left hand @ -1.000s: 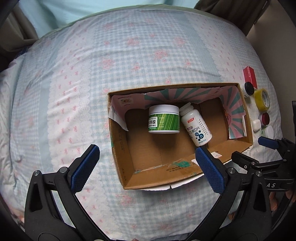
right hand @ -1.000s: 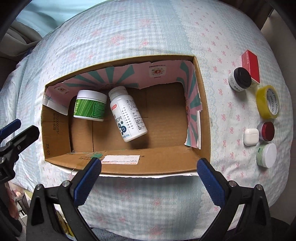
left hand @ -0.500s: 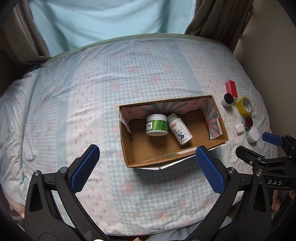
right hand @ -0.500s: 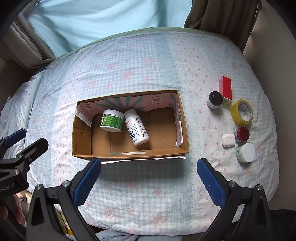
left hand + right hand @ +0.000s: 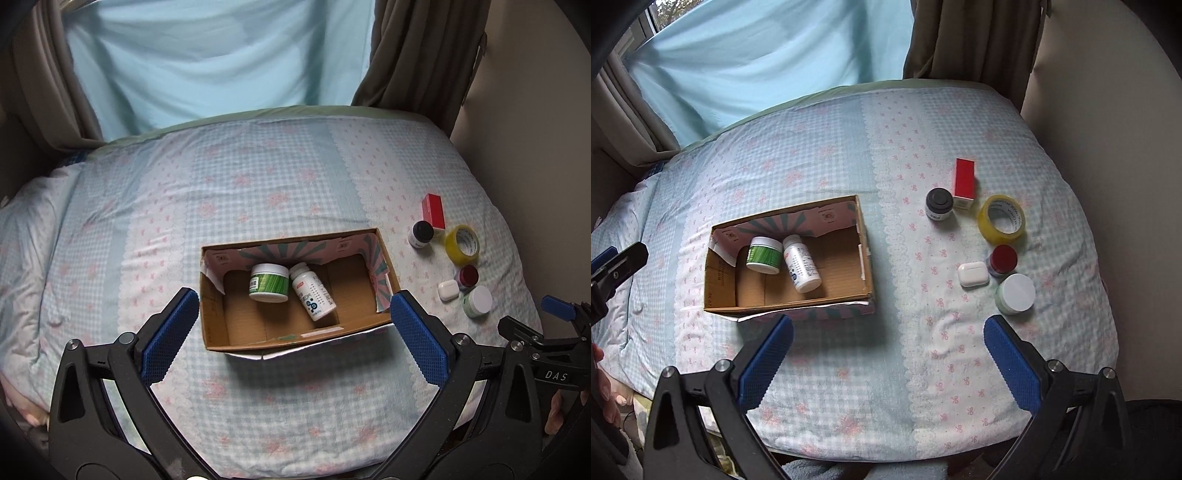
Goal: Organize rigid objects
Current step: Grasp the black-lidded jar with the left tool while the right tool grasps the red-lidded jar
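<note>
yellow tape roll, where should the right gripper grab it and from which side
The tape roll lies flat with its hole up, close to the red box and the red-lidded jar. Best guess: the open right gripper comes from above, one finger in the hole and one outside on the clear side toward the bed's right edge, pinching the wall.

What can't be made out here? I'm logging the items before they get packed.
- White bottle label: print too small, both views.
- Red box: its base hidden behind the black-lidded jar, right wrist view.
- Red-lidded jar: body hidden under its lid.
- Cardboard box floor along the near wall: hidden, left wrist view.
- Right gripper: cut off by the left wrist view's edge.
</note>
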Motion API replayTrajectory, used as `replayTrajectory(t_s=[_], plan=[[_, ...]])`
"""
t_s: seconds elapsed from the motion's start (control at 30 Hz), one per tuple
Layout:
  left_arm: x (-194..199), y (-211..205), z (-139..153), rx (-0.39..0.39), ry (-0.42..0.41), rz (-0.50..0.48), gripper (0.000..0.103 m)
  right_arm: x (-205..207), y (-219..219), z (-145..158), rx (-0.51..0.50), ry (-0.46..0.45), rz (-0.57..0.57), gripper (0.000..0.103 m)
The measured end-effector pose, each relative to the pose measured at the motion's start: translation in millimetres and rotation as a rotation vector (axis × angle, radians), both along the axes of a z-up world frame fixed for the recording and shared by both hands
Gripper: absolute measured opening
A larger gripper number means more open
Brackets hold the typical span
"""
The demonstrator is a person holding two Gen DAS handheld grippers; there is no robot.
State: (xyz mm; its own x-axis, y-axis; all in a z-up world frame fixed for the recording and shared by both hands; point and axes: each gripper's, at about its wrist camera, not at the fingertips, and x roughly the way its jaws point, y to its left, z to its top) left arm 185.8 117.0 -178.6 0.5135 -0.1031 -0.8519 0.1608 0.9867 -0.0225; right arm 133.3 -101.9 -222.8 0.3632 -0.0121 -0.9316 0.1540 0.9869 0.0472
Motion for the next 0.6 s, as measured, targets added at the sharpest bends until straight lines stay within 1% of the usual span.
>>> replayTrajectory(t_s=[0.17,0.27,0.37,0.47,0.6], plan=[[15,-76,-11,-0.011,0.028,-0.033,0.103,-2,-68,-2,-0.006,-0.015,-0.044,0.103],[31,-121,-22,0.024,0.041,-0.049,0.103,2,-107,-7,0.005,-0.020,-0.078,0.103],[51,-160,-36,0.022,0.068,-0.071,0.103,9,-140,-19,0.038,-0.022,-0.111,0.103],[74,-194,-57,0.035,0.099,-0.100,0.103,19,-166,-35,0.050,-0.017,-0.139,0.103],[99,-236,-90,0.061,0.138,-0.166,0.103,32,-193,-63,0.064,-0.016,-0.197,0.103]])
